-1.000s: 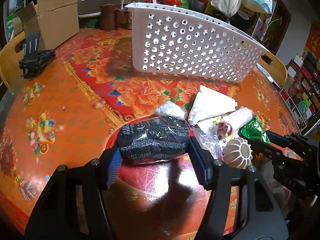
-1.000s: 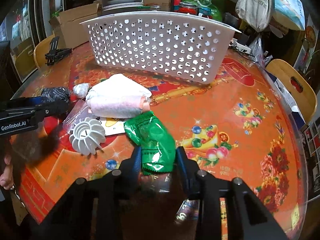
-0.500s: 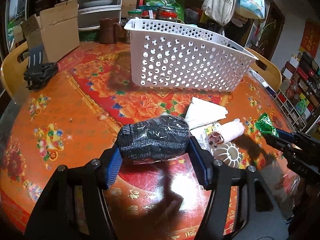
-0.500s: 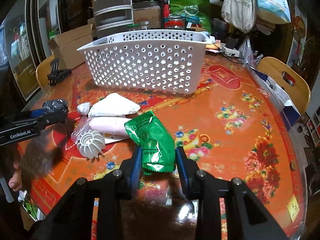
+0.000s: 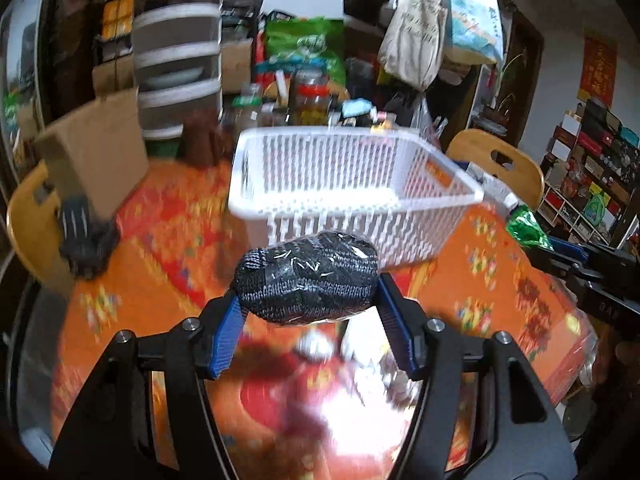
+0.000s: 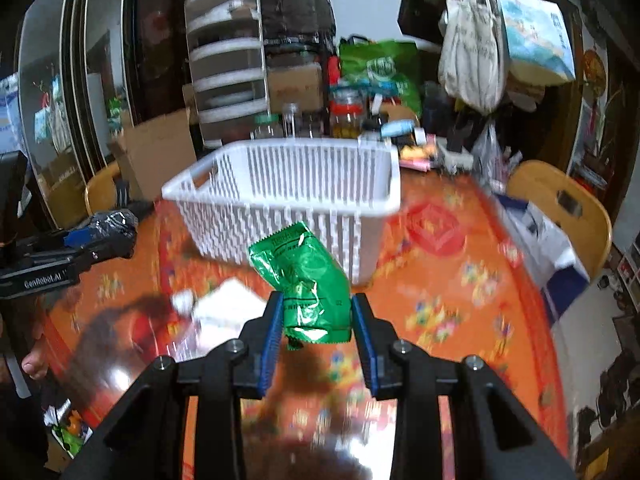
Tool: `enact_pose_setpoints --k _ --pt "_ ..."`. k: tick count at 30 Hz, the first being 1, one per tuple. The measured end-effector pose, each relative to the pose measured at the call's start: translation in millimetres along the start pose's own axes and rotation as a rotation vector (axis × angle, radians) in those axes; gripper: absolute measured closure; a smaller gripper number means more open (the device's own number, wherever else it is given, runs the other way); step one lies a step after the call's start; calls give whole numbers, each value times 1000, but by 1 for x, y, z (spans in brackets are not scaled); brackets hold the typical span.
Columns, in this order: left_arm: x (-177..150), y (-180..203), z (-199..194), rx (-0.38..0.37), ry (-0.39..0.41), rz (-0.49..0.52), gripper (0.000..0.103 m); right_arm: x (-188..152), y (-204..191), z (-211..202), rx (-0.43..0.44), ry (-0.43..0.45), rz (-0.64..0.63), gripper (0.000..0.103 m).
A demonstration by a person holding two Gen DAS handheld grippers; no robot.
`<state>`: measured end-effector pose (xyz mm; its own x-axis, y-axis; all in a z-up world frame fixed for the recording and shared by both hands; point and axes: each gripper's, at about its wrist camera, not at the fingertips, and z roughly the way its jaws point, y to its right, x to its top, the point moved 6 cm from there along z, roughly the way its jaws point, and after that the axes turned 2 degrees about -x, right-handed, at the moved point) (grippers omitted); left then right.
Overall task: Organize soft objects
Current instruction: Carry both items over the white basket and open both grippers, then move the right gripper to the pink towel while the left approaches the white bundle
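Left gripper (image 5: 306,306) clamps the sock roll (image 5: 306,278) crosswise, right gripper (image 6: 316,322) pinches the green packet (image 6: 306,280); basket (image 5: 352,204) sits dead ahead at 12 o'clock, left's closer I reckon.

Open-topped white basket (image 5: 352,184) ahead, bare tablecloth (image 6: 460,292) to its right

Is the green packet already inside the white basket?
No, the green packet is clamped in the right tongs, in the air short of the white basket.
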<state>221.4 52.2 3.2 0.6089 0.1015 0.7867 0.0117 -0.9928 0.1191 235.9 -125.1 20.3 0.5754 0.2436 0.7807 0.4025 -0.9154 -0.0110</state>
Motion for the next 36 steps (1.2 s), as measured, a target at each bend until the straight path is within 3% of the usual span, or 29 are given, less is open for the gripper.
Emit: enact_pose_setpoints --k 4,7,10,14,20,22,24,25,32,36 --pt "55 5 14 -15 -15 14 43 51 6 12 -15 29 -7 70" --pt "88 6 39 -20 -51 -2 43 78 10 40 -14 -12 -3 70" --pt "109 3 79 -11 -136 -32 43 90 12 73 -15 -74 9 70" --pt "106 -2 134 14 -265 -75 43 87 12 116 -42 -181 -5 70" --pt "90 -7 161 24 -302 -76 42 68 14 150 -68 -258 -19 70" --pt "86 -7 163 24 -305 -64 38 67 14 154 -65 -263 -17 64" --pt "88 -9 160 45 -279 -54 18 71 13 146 -57 -212 -7 54" --pt "89 -10 156 45 -258 -57 0 75 12 140 -36 -178 -1 52" --pt "90 -19 67 37 -62 -57 0 72 10 63 2 -32 39 23" --pt "45 -21 16 -15 -33 -81 0 24 13 28 15 -13 111 20"
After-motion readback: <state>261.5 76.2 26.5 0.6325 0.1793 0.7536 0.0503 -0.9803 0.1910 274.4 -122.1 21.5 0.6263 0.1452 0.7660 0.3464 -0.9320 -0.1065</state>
